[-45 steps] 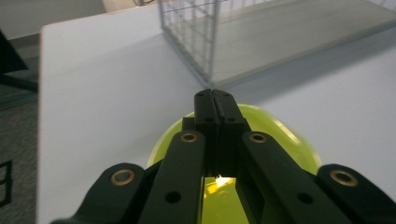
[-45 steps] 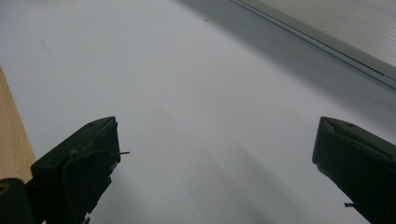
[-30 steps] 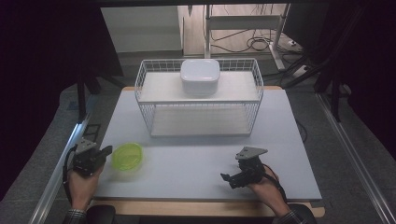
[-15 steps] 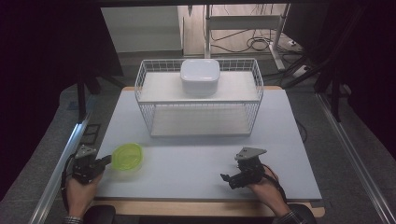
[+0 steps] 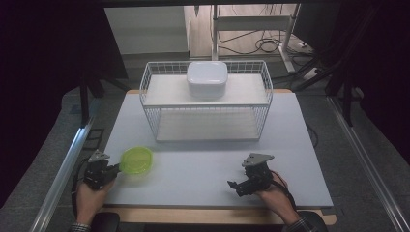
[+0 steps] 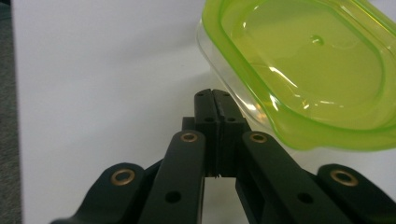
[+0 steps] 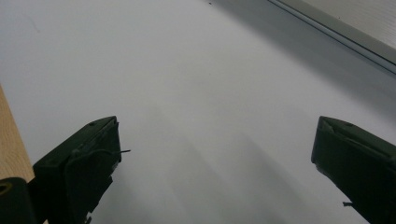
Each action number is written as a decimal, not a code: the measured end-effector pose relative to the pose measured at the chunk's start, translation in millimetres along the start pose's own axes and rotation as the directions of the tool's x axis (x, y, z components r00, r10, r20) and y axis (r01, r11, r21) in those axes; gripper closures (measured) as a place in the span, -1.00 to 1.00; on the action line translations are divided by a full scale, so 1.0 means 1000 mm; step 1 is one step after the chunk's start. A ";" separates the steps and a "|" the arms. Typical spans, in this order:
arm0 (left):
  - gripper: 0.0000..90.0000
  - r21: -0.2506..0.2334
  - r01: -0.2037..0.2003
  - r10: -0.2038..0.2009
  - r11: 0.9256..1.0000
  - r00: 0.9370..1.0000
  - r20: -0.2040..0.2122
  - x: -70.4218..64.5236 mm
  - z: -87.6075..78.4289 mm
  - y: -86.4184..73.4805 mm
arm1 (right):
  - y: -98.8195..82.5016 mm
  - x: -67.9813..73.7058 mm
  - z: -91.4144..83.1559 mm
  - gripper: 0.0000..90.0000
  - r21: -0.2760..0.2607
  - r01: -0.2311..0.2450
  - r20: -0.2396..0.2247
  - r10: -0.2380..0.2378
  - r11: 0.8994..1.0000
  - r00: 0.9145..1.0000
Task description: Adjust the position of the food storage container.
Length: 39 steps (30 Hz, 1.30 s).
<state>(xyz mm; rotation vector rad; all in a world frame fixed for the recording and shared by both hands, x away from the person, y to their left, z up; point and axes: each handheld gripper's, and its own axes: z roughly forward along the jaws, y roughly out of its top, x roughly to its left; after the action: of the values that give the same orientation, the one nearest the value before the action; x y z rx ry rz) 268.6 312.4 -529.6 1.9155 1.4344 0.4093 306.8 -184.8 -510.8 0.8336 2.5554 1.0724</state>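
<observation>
On the near left part of the white table (image 5: 208,164) lies a small clear container with a lime green lid (image 5: 137,160), and this is the thing which the work concerns. The left gripper (image 5: 114,168) is at the left edge of the table, held in the person's left hand (image 5: 89,195), and it points to the right, toward the container. In the left gripper view the two black jaws are pressed flat together, with nothing between them, and their tips are just beside the near rim of the green lid (image 6: 303,79); the container seems a little tilted there, but I cannot tell if the jaw tips really touch it. The container is not grasped. The right gripper (image 5: 234,186) is on the near right part of the table, well apart from the container, in the person's right hand (image 5: 273,195), with the grey three-cornered plate on top of it. In the right gripper view its jaws stand wide apart, released, and between them is only the bare white surface of the table (image 7: 210,116), with a strip of the wooden edge at the left. Farther back, in the middle of the table, stands a white wire rack (image 5: 263,104) with two shelves. On its upper shelf sits a white box (image 5: 207,79) with rounded corners, closed with a lid.
</observation>
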 end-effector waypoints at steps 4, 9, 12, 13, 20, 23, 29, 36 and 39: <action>1.00 0.008 -0.021 0.021 1.000 0.999 0.028 -0.008 0.007 0.004 | 0.000 0.000 0.001 -0.96 0.003 0.000 -0.001 0.000 1.000 1.000; 1.00 0.014 -0.044 0.043 0.999 0.997 0.060 -0.017 0.015 0.010 | 0.000 0.001 0.002 -0.96 0.009 0.004 -0.003 -0.004 1.000 1.000; 1.00 0.012 -0.055 0.053 0.998 0.994 0.090 -0.022 0.021 0.014 | 0.000 0.001 0.003 -0.96 0.011 0.005 -0.004 -0.005 1.000 1.000; 1.00 0.011 -0.058 0.057 0.998 0.994 0.095 -0.023 0.023 0.015 | 0.000 0.001 0.003 -0.96 0.013 0.007 -0.004 -0.007 1.000 1.000; 1.00 0.005 -0.071 0.069 0.997 0.987 0.144 -0.031 0.039 0.027 | -0.001 0.002 0.004 -0.96 0.018 0.009 -0.006 -0.009 1.000 1.000; 1.00 0.005 -0.085 0.083 0.996 0.983 0.161 -0.038 0.044 0.031 | 0.000 0.002 0.005 -0.96 0.019 0.008 -0.008 -0.008 1.000 1.000; 1.00 0.009 -0.128 0.123 0.992 0.972 0.200 -0.055 0.054 0.040 | -0.001 0.002 0.005 -0.96 0.021 0.010 -0.009 -0.010 1.000 1.000; 1.00 0.018 -0.161 0.150 0.987 0.952 0.265 -0.080 0.066 0.047 | -0.001 0.002 0.005 -0.96 0.024 0.010 -0.009 -0.010 1.000 1.000; 1.00 0.022 -0.179 0.165 0.984 0.945 0.281 -0.090 0.069 0.049 | -0.001 0.002 0.005 -0.96 0.025 0.011 -0.010 -0.011 1.000 1.000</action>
<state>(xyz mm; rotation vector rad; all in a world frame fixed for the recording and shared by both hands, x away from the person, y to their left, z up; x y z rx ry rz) 316.0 198.1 -531.1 2.0517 1.1076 0.1759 307.4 -181.4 -515.3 0.8221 2.5835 1.0455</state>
